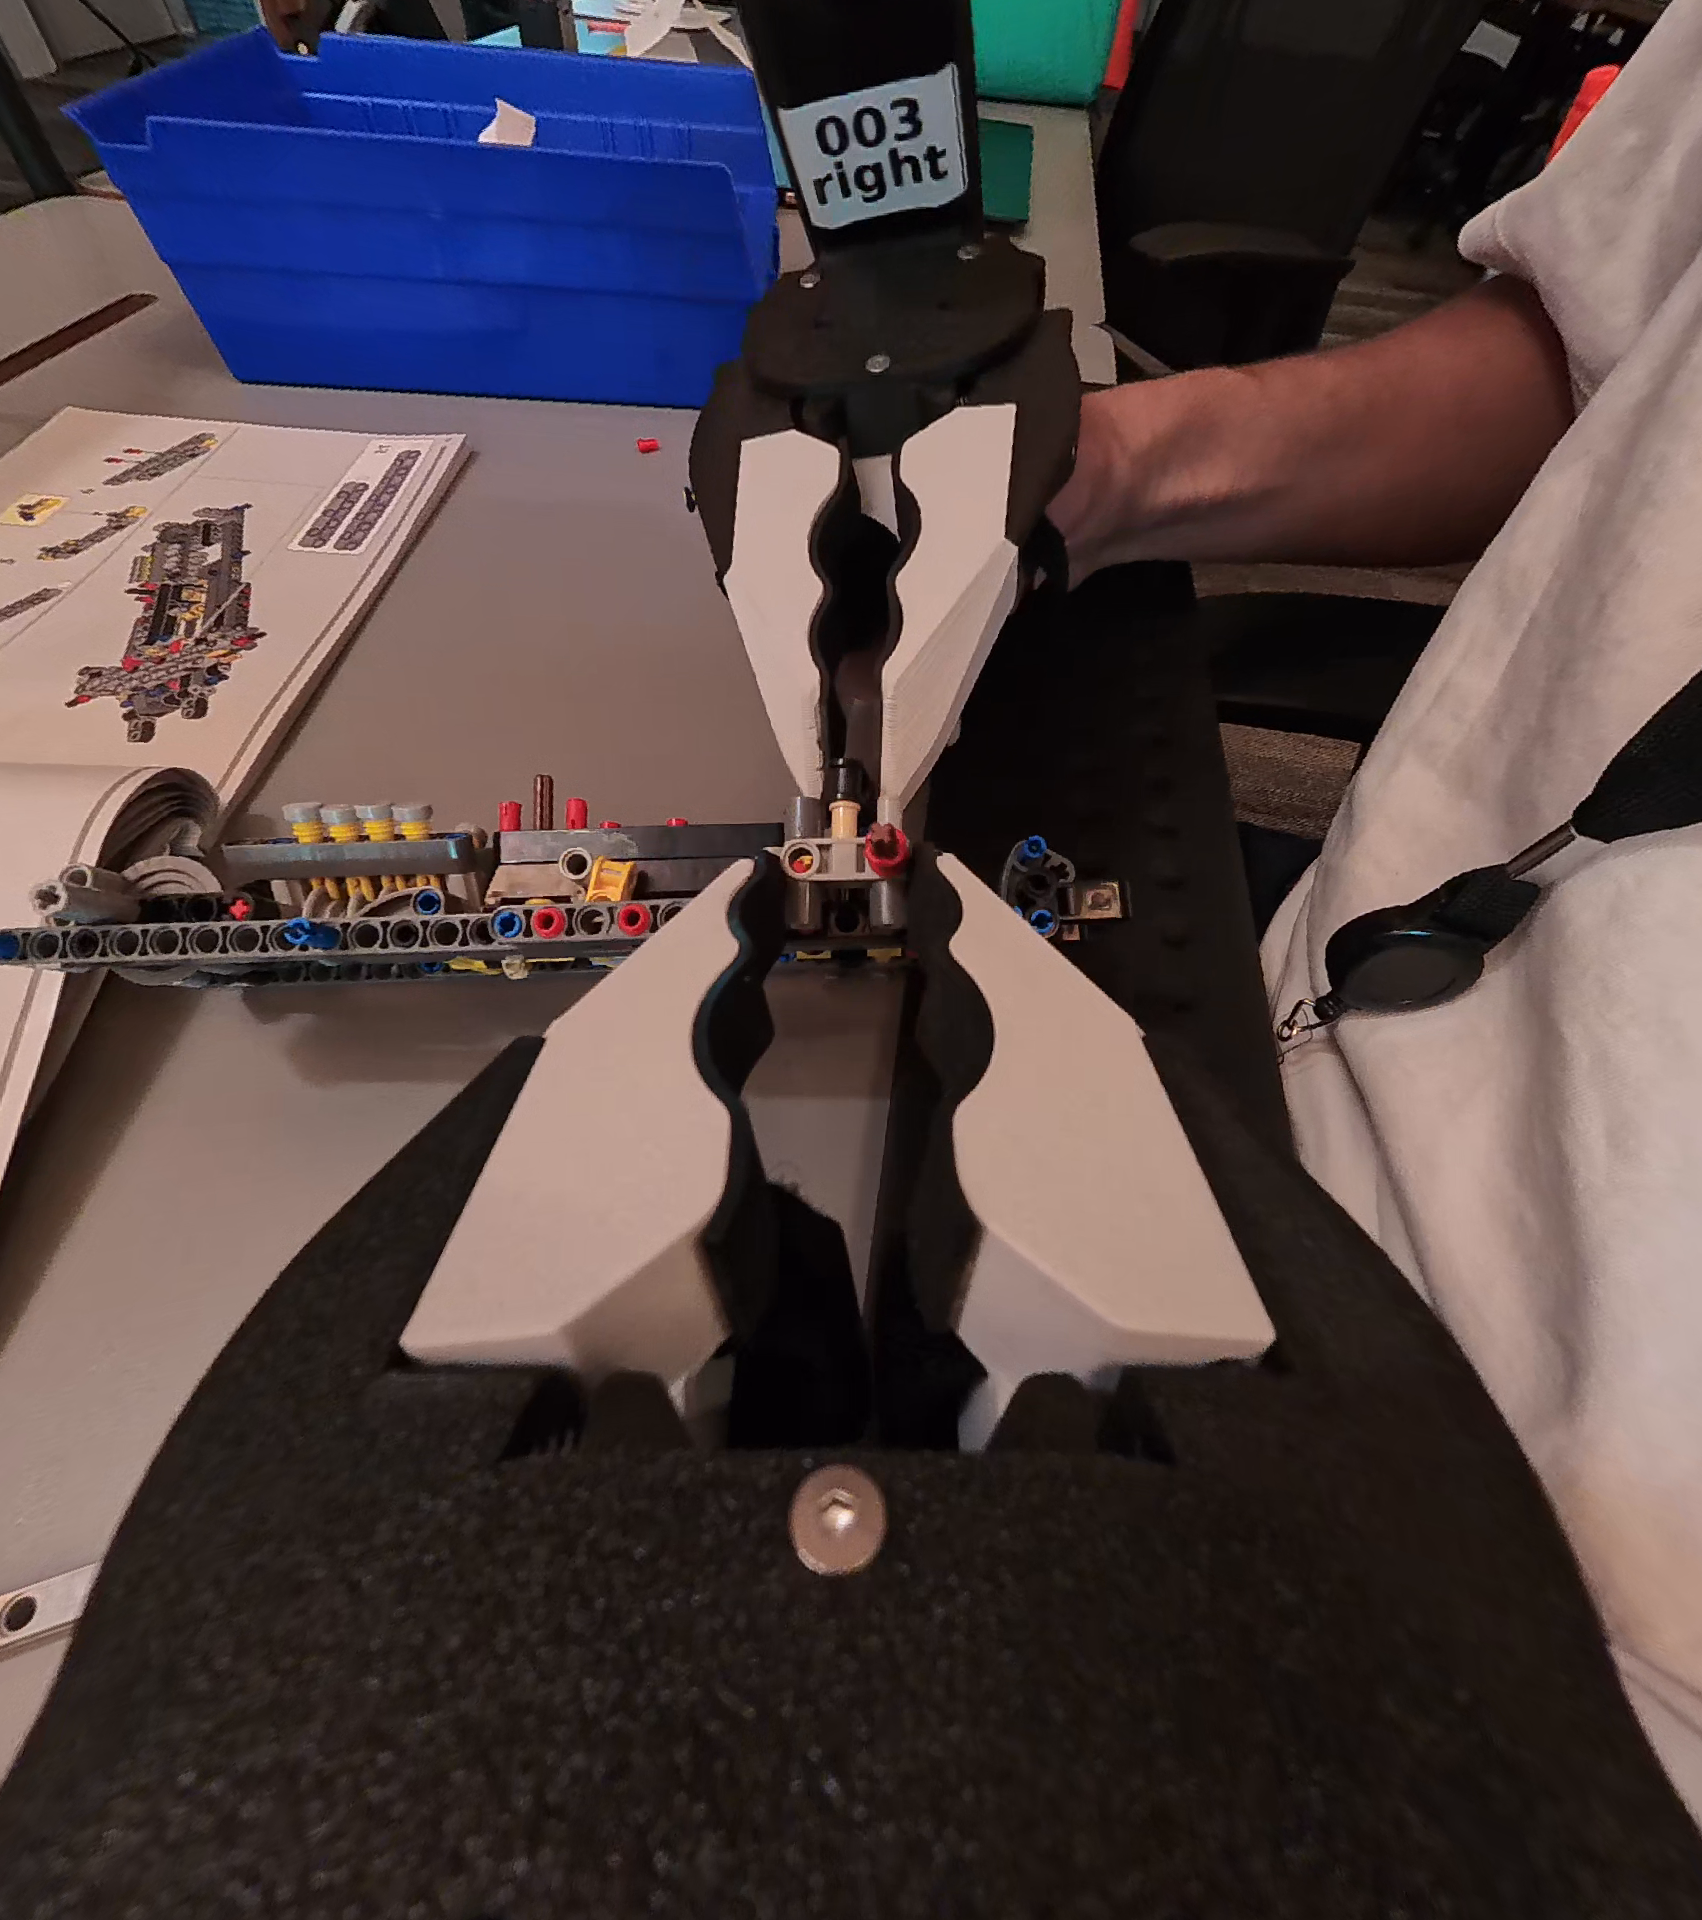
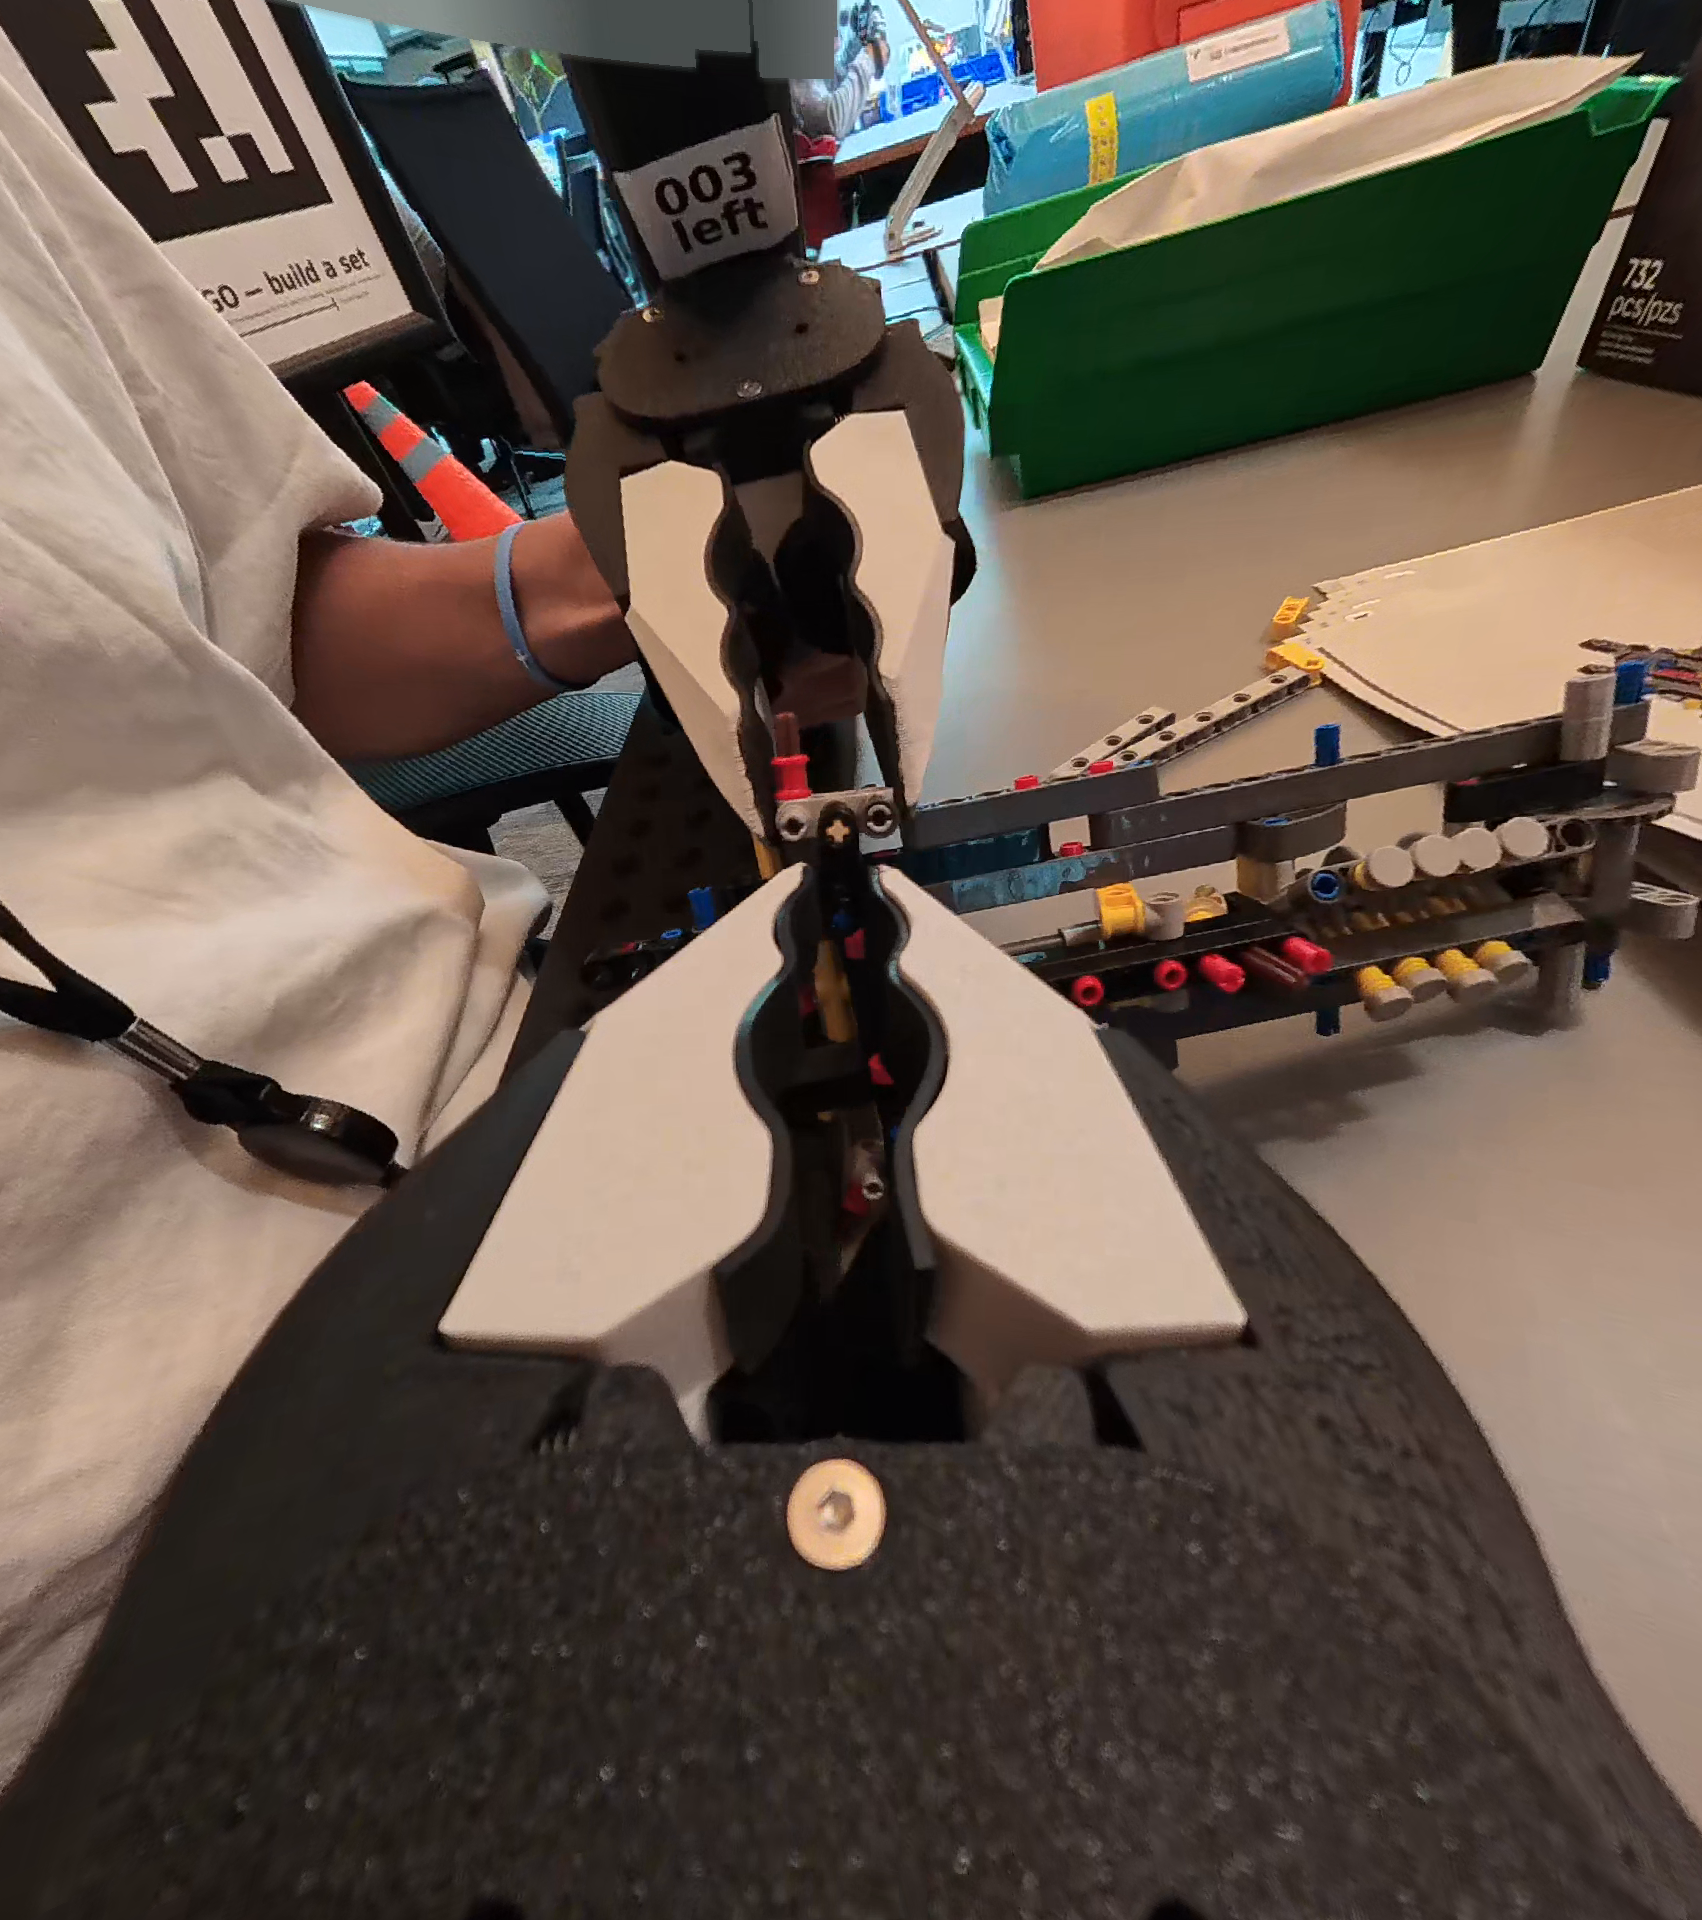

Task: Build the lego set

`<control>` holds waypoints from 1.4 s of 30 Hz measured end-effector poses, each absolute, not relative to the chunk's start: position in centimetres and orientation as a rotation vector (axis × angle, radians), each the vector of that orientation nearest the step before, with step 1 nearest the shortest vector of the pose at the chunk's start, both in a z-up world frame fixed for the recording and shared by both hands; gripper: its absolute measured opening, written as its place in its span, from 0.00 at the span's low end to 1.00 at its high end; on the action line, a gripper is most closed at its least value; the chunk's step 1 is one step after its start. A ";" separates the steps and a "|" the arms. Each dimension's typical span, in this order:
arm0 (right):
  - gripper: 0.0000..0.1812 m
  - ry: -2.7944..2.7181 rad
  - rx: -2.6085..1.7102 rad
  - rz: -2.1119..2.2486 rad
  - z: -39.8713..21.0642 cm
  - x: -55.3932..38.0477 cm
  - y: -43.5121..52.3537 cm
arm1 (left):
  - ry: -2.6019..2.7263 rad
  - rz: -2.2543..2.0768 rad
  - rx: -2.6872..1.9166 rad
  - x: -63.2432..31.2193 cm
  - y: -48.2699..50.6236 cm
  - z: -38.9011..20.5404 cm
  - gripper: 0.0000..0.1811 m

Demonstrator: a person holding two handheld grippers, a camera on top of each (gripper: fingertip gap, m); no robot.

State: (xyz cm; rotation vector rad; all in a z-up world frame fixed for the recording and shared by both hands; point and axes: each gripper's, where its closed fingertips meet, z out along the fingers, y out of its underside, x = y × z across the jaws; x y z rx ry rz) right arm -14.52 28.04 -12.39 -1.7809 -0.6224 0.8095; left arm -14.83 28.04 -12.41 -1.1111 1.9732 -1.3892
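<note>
Your two grippers meet tip to tip over the near end of the long lego chassis (image 1: 327, 914), which lies on the grey table (image 1: 535, 623) just beside the open instruction booklet (image 1: 151, 582). In the left wrist view, your left gripper (image 1: 842, 883) has its pale fingers (image 1: 639, 1091) closed in on either side of the small end block (image 1: 842, 868) of the build, a grey piece with a tan pin, a yellow-centred hole and a red bush on its face; the jaws pinch that block, with the wavy black pads still apart farther back. Opposite, your right gripper (image 1: 847, 800) comes down at a steep tilt from above, and its jaws are pressed nearly together around a thin dark axle (image 1: 857, 727) whose lower end sits right at the top of the block. In the right wrist view, the same axle (image 2: 842, 935) runs up between your right gripper's (image 2: 842, 873) fingers toward a cross-shaped hole in the grey beam (image 2: 836, 821) (whether its tip is already seated I cannot tell). Your left gripper (image 2: 831, 800) stands behind that beam. A stray red pin (image 1: 647, 446) lies on the table well apart from the build, near the blue bin (image 1: 452, 260), and a green bin (image 2: 1294, 312) stands beyond the chassis in the right wrist view.
</note>
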 end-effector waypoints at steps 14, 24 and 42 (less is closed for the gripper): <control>0.04 -0.840 -1.940 0.699 -12.7 -14.4 27.6 | 1.970 -1.334 -1.103 -14.7 27.8 -12.6 0.12; 0.04 -0.960 -2.050 0.757 -12.9 -14.2 27.6 | 1.956 -1.334 -1.110 -14.5 27.8 -12.8 0.12; 0.03 -1.003 -2.254 0.540 -13.6 -13.7 27.4 | 1.970 -1.235 -1.139 -14.1 27.7 -13.6 0.12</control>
